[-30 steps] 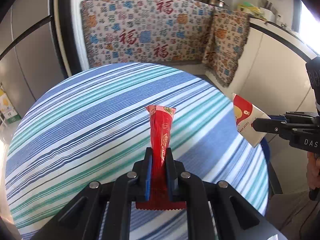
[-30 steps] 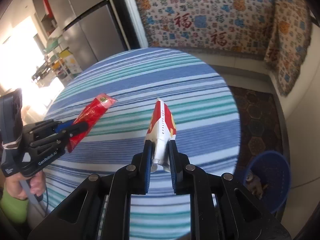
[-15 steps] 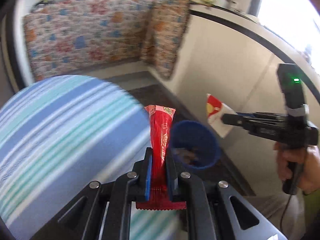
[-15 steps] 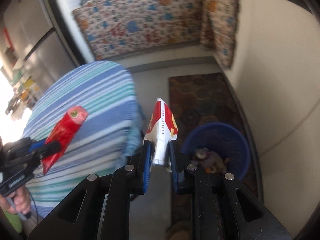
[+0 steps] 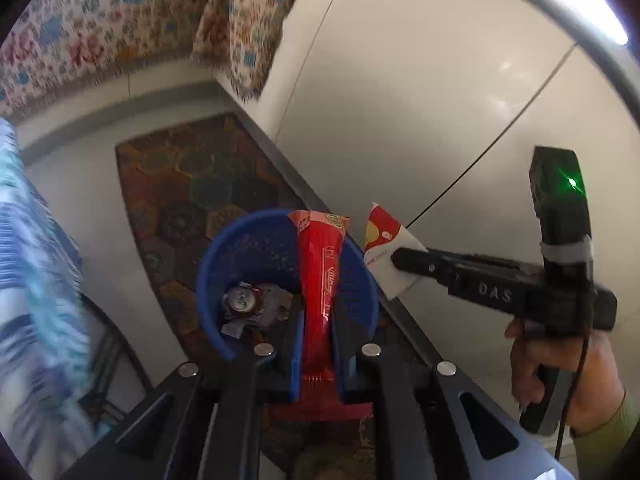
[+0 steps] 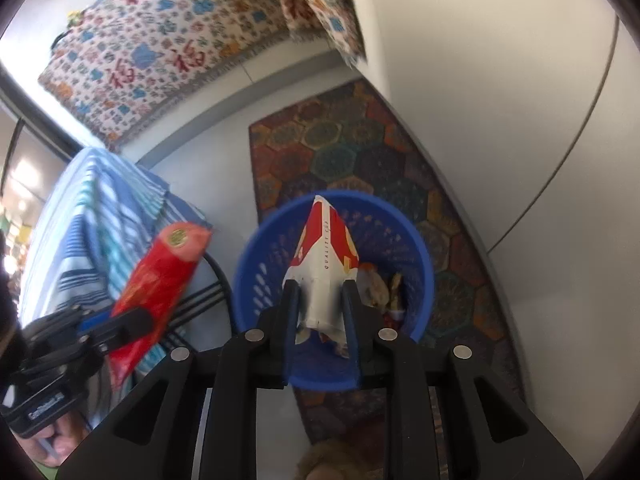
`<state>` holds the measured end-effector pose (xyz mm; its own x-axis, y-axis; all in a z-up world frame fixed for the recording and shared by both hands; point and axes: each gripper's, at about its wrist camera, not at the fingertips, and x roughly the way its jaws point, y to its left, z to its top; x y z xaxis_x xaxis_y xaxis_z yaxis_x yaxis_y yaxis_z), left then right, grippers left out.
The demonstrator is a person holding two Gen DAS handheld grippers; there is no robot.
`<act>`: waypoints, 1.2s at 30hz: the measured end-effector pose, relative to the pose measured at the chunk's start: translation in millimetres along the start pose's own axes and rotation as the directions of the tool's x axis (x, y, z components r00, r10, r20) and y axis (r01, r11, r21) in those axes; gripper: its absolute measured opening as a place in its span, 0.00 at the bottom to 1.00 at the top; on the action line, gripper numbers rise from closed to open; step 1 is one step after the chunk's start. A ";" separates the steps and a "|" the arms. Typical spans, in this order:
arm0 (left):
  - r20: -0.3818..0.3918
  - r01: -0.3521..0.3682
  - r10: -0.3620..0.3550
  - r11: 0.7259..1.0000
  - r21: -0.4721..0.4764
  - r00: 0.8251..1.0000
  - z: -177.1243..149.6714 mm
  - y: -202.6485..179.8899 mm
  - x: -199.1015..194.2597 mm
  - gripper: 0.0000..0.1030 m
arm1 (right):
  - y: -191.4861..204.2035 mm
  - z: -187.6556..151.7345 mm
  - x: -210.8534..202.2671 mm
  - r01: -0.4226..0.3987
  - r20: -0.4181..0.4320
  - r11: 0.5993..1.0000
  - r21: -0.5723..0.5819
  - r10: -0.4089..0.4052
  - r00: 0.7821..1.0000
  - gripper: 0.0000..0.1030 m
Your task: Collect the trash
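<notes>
Drop-off step: both claws pointed steeply down over the blue bin [image 6: 256, 280] on the floor rug. The left claw [image 5: 316, 364] was clamped on the red wrapper [image 5: 320, 276]. The right claw [image 6: 320, 312] was opening, the white-and-red carton [image 6: 324, 256] between its pads above the bin; next, both pieces likely needed releasing inside the rim.

Floor [image 6: 224, 168]: pale, smooth. A patterned rug [image 6: 344, 148] of coloured hexagons lies flat on it beside the white wall. A blue perforated basket [image 6: 420, 260] stands on the rug, holding a crushed can [image 5: 242, 300] and crumpled scraps. Bench [image 6: 96, 216] with striped cloth stands just beside the basket.
</notes>
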<state>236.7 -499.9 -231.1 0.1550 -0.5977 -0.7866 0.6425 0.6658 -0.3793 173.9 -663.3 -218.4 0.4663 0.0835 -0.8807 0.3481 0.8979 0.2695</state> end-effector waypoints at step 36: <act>0.203 -0.360 0.331 0.925 0.124 0.921 -44.8 -72.9 -146.0 1.00 | 27.5 -105.4 -177.6 0.297 0.277 0.941 0.163 -0.332 0.902 1.00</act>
<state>133.7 -441.2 -110.4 0.5084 -0.4208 -0.7513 0.6315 0.7754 -0.0070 14.9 -607.9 -95.6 0.5301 -0.3427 -0.7756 0.5984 0.7992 0.0559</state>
